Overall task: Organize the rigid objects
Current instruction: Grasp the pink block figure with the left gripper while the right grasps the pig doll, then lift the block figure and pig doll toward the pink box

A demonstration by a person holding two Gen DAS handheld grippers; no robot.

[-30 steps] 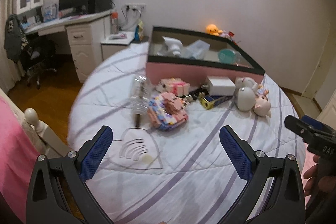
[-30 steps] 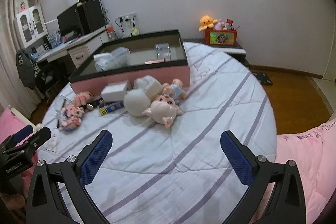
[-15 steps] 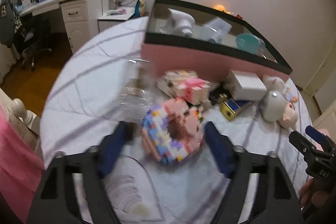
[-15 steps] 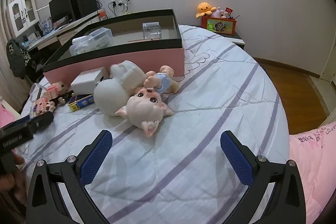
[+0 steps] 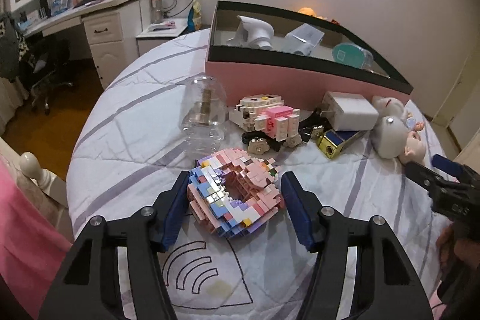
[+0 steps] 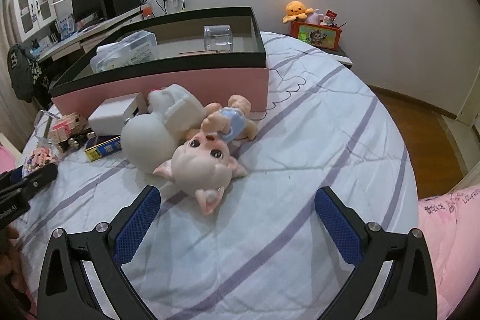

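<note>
1. The pink, blue and purple ring built from small plastic bricks (image 5: 235, 195) lies on the white bed cover with purple stripes (image 5: 345, 200), in the lower middle of the left wrist picture.
2. The ring lies tilted, with its hole facing up and toward the camera. It looks a bit longer from the lower left to the upper right of the frame.
3. The left gripper (image 5: 234, 212) has one blue pad on each side of the ring. Its jaws are partly drawn in and very near the bricks, but I cannot tell if they squeeze yet. I think they sit this way so the ring can be pinched across its width.
4. Just above the ring lie a clear plastic dome (image 5: 205, 113) and a white and pink brick car with wheels (image 5: 270, 119).
5. Higher up stands the pink storage box with a black rim (image 5: 300, 80). Hard things already lie in it, so the ring likely goes there.
6. The right gripper (image 6: 237, 227) has its jaws spread wide and holds nothing. It hangs near the pink-eared doll head (image 6: 201, 164) at the middle of its picture.
</note>
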